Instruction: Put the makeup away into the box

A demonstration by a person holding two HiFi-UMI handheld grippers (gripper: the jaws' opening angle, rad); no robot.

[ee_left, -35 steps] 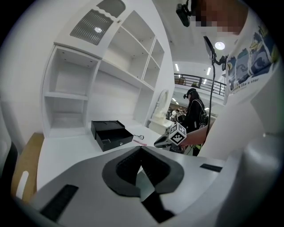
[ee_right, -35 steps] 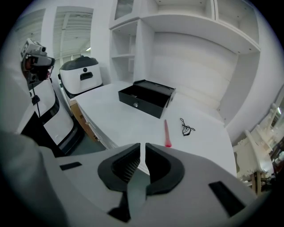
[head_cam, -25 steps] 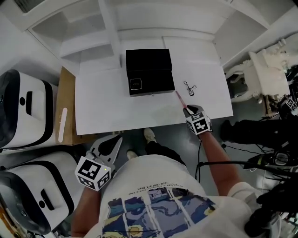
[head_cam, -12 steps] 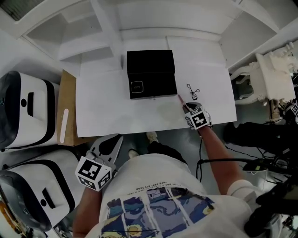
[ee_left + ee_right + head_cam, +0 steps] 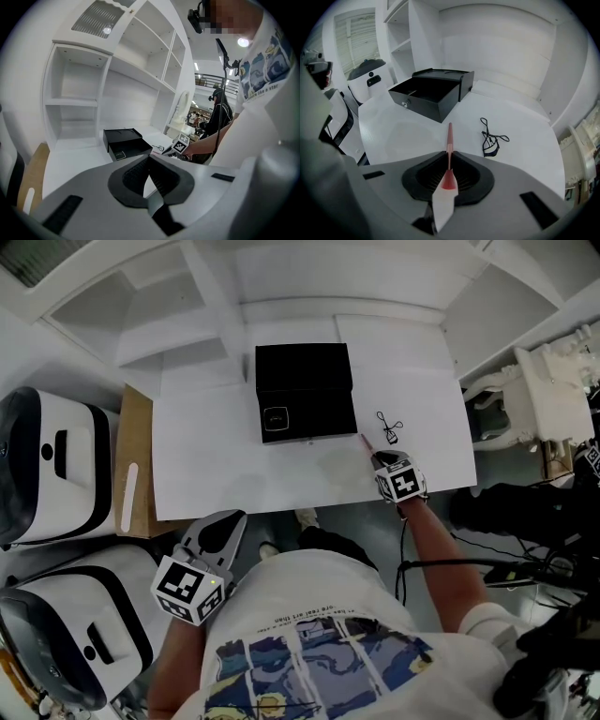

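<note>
An open black box (image 5: 305,390) stands at the back middle of the white table (image 5: 216,474), with a small dark compact (image 5: 274,415) inside it. It also appears in the right gripper view as the box (image 5: 431,91) and in the left gripper view as the box (image 5: 125,143). My right gripper (image 5: 382,457) is at the table's front right. Its jaws are closing on a thin pink makeup pencil (image 5: 449,136) that pokes out towards the box. A black eyelash curler (image 5: 491,138) lies just right of the pencil. My left gripper (image 5: 225,526) hangs shut and empty below the table's front edge.
Two white-and-black appliances (image 5: 47,465) stand at the left beside a brown board (image 5: 136,456). White shelving (image 5: 281,277) rises behind the table. An ornate white piece of furniture (image 5: 534,390) and dark cables (image 5: 525,512) crowd the right side.
The right gripper has shifted a little over the table's front edge and dipped lower, pencil still in it. The left gripper has barely moved.
</note>
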